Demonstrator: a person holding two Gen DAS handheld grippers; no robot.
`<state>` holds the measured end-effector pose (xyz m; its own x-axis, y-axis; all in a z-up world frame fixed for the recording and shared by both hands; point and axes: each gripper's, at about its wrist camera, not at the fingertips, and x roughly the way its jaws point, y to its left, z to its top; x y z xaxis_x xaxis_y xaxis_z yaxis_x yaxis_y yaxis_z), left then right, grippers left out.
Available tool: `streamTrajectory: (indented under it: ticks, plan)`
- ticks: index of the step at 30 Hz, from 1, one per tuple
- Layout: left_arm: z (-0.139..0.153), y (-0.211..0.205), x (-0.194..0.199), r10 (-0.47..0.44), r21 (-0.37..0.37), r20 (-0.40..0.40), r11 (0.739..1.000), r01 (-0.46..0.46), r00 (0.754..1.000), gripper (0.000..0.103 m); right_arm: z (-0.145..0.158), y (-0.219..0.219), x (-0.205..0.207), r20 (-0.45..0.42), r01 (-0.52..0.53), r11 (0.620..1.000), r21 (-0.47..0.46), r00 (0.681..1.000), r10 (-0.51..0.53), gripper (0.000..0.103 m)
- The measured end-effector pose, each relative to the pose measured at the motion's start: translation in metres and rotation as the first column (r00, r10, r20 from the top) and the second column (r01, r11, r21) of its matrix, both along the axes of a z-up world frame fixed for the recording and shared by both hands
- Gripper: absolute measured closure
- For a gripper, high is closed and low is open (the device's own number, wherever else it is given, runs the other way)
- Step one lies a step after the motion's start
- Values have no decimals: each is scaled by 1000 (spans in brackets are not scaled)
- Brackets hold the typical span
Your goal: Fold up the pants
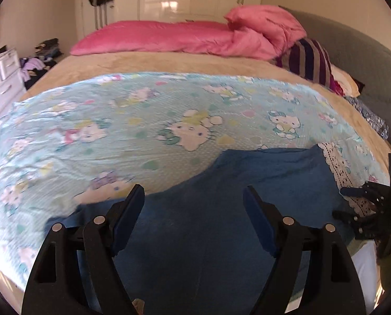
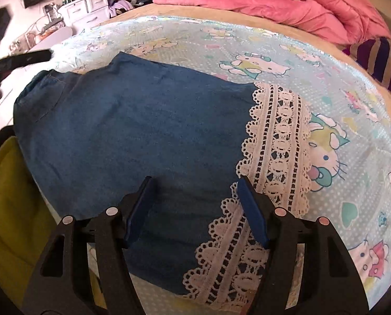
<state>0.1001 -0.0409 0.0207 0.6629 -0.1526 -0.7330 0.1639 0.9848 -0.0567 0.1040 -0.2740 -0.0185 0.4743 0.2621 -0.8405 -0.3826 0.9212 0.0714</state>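
Blue denim pants (image 2: 132, 131) with a white lace hem (image 2: 276, 141) lie flat on the cartoon-cat sheet (image 2: 352, 136) near the bed's front edge. In the left wrist view the pants (image 1: 221, 204) fill the lower middle, with the lace hem (image 1: 337, 168) at their right. My left gripper (image 1: 194, 197) hovers over the blue cloth, open, nothing between its pads. My right gripper (image 2: 194, 185) is open above the seam where denim meets lace, holding nothing. The right gripper (image 1: 352, 202) also shows at the right edge of the left wrist view, and the left gripper (image 2: 22, 57) at the far left of the right wrist view.
A pink duvet (image 1: 185, 39) and a striped cushion (image 1: 310, 60) lie at the far side of the bed. A white drawer unit (image 2: 87, 10) with clothes heaped beside it stands to the left. A yellow-green garment on the person (image 2: 9, 210) is at the lower left.
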Motion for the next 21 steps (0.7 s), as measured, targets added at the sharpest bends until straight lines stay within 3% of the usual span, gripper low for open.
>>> streamTrajectory:
  ticks: [5,8,11,16,21]
  plan:
    - [-14,-21,39,-73,17,-50,997,74,996,26,25,-12,1,14,12,997,81,1000,-13,43]
    - [-20,-21,58,-73,2,-71,997,73,995,26,41,-30,12,59,76,993,96,995,-82,43]
    - [-29,-25,73,-94,-23,-90,995,93,991,26,45,-51,32,46,160,980,123,985,-166,43]
    - [-47,-36,88,-144,-50,-134,989,138,980,26,36,-74,70,-19,234,956,178,972,-234,43]
    - [-62,-32,108,-142,-94,-168,987,128,976,26,13,-91,107,-114,282,926,251,959,-261,47]
